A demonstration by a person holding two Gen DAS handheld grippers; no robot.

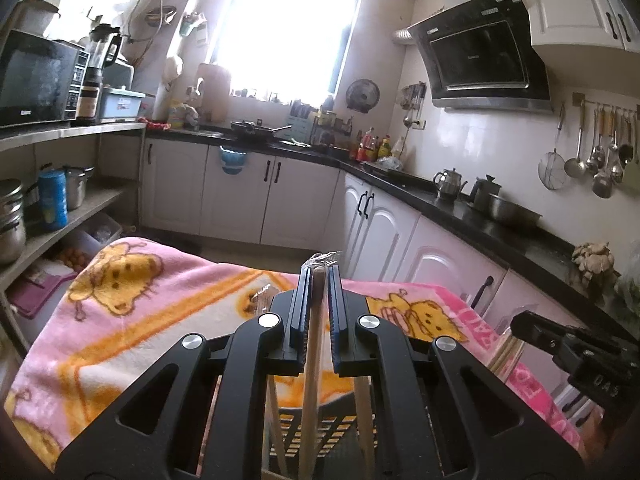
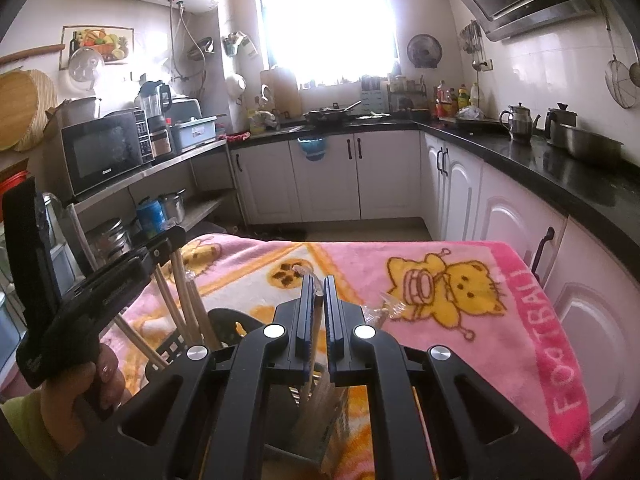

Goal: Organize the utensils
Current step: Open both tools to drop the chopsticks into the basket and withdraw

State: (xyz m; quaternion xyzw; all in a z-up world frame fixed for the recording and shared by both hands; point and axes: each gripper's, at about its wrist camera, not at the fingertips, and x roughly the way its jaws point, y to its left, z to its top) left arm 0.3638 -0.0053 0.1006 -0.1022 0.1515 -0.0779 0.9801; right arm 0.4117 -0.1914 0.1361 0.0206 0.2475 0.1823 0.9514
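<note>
blanket [image 2: 460, 256]: you're working over a pink cartoon-print blanket covering the whole table, and it's looking soft and lumpy, so nothing is sitting very firm on it.

holder [image 2: 224, 322]: you're hovering both tools over a black slotted utensil holder sitting on the blanket, low in both views and mostly hidden under the gripper bodies. A few wooden chopsticks are already leaning in it.

left gripper [image 1: 319, 270]: you're keeping its jaws pinched nearly shut on one wooden chopstick [image 1: 313, 360], with a crinkly bit of clear wrapper poking out at the tips. The stick is running back from the tips and down toward the holder.

right gripper [image 2: 319, 284]: same deal, jaws squeezed almost closed on a chopstick in a clear sleeve [image 2: 316, 300]. Its lower end is disappearing behind the gripper body, so I can't tell if it's in a slot yet.

where the sticks are: both are clamped between the pads, and the holder is sitting right under and between the two grippers.

what could go wrong: I'd guess you're risking a stick catching the holder's rim and tipping it on that squishy blanket. The two grippers are also crowding each other, so you could be bumping them. That slick wrapper could be letting a stick slip or twist in the pads.
</note>
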